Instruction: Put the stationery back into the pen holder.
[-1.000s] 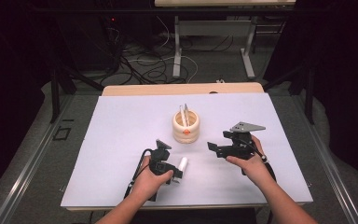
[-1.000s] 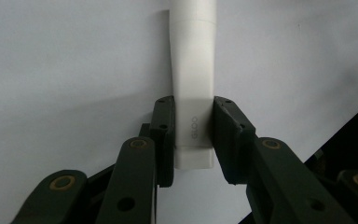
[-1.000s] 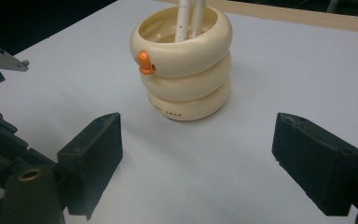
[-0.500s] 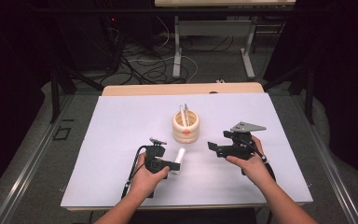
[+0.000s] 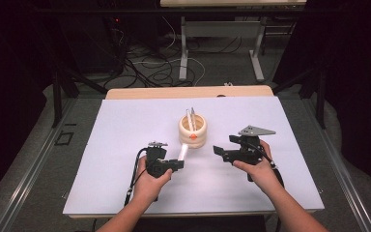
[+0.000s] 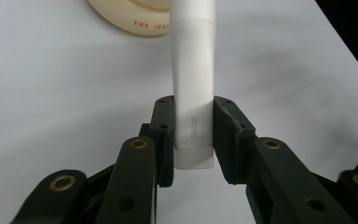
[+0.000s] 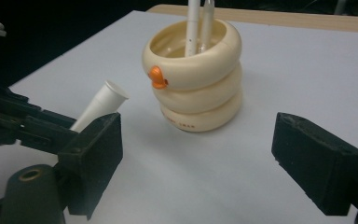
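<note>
Two black fingers (image 7: 95, 156) of the right gripper (image 7: 200, 163) are standing wide apart at the bottom of the frame, nothing between them. Above centre, a cream ringed holder (image 7: 196, 79) is sitting on the white counter (image 7: 307, 70), holding two white pens (image 7: 193, 25). At left, a white tube (image 7: 100, 105) is tilting toward the holder.

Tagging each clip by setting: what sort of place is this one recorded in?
Most likely a lab or recording studio, not a home. A white-topped table stands among dark curtains, loose cables trail over the floor behind it, and metal desk legs stand further back. A cream pen holder sits on it.
</note>
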